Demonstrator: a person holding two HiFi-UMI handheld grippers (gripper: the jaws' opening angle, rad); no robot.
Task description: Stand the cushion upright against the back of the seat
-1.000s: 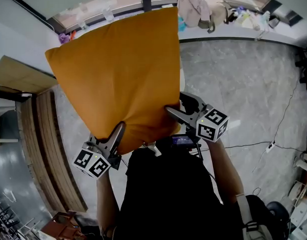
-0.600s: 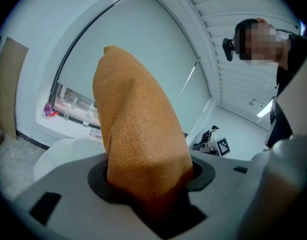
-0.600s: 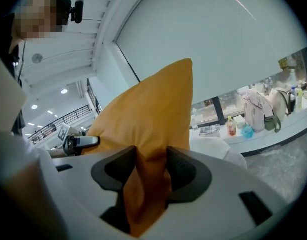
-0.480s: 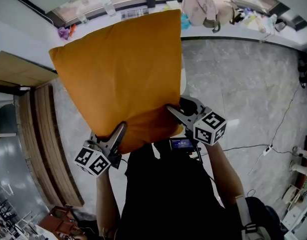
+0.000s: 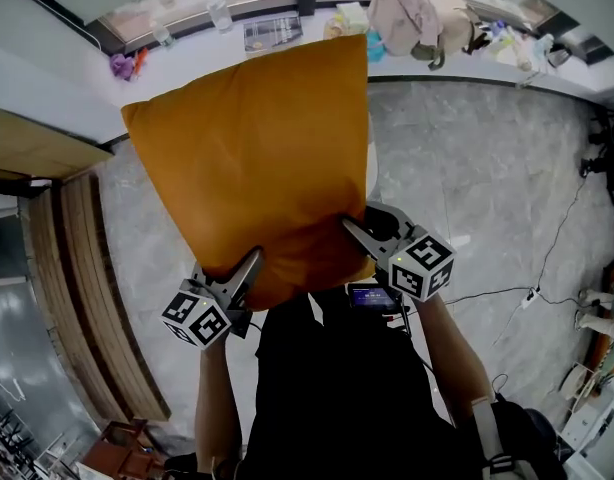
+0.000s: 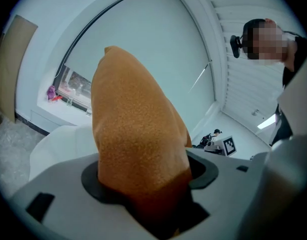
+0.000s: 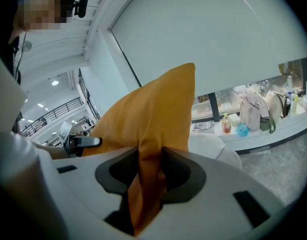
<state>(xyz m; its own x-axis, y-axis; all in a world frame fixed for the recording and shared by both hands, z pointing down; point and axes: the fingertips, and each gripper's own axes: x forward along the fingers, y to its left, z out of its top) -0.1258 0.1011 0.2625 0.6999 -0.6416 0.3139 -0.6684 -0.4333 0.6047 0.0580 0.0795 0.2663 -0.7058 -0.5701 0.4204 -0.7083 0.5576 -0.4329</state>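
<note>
Head view: orange cushion (image 5: 257, 158) held up in the air above the floor (image 5: 467, 188) | left tongs (image 5: 251, 263) grip its lower-left corner, jaws just opening wider | right tongs (image 5: 365, 224) pinch the lower-right corner, jaws just closing tighter

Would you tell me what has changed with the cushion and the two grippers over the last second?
The orange square fabric cushion has come down a little, carried by the left gripper and right gripper. The left one's fingers have just been opening and the right one's closing, each with the cushion's lower edge between them. Unchanged: both still hold it upright in the air.
</note>
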